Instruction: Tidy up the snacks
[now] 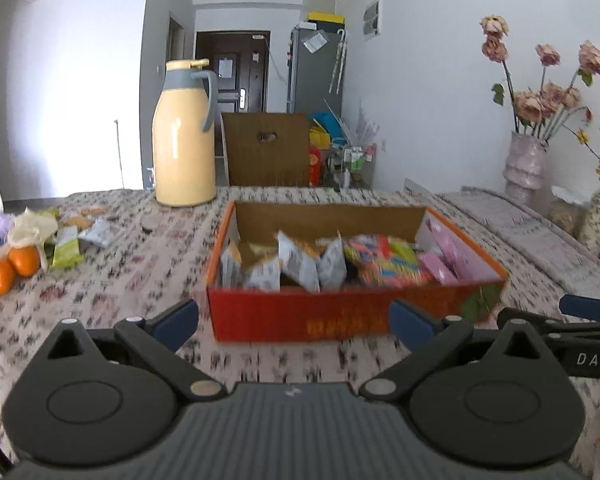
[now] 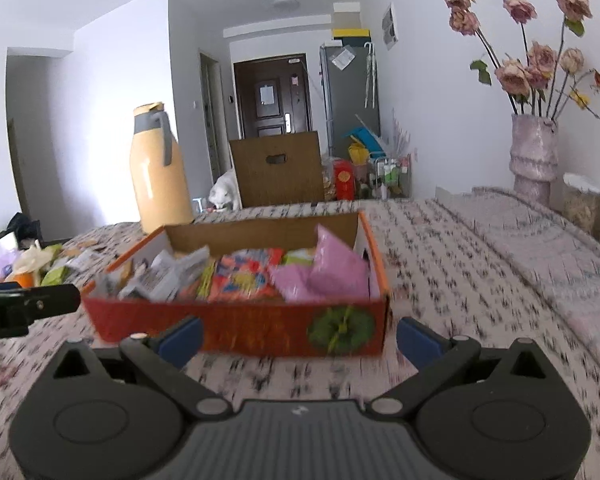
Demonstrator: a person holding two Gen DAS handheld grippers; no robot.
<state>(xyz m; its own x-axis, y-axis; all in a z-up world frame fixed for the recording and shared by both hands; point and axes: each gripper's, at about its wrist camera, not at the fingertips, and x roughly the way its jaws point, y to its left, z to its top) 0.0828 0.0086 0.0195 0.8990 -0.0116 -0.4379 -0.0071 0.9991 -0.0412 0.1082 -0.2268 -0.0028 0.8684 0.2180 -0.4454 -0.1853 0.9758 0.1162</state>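
snacks (image 1: 324,264) in box (image 1: 300,320), flask (image 1: 184,140) behind

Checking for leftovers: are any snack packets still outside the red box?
Yes, green and white snack packets lie on the tablecloth left of the red box.

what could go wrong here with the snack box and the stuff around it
The packets stand crowded in the red box, some poking above its rim, so another squeezed in may push one out. Loose snacks lie beside the oranges, which could roll if bumped. Reaching left risks knocking the tall yellow jug.
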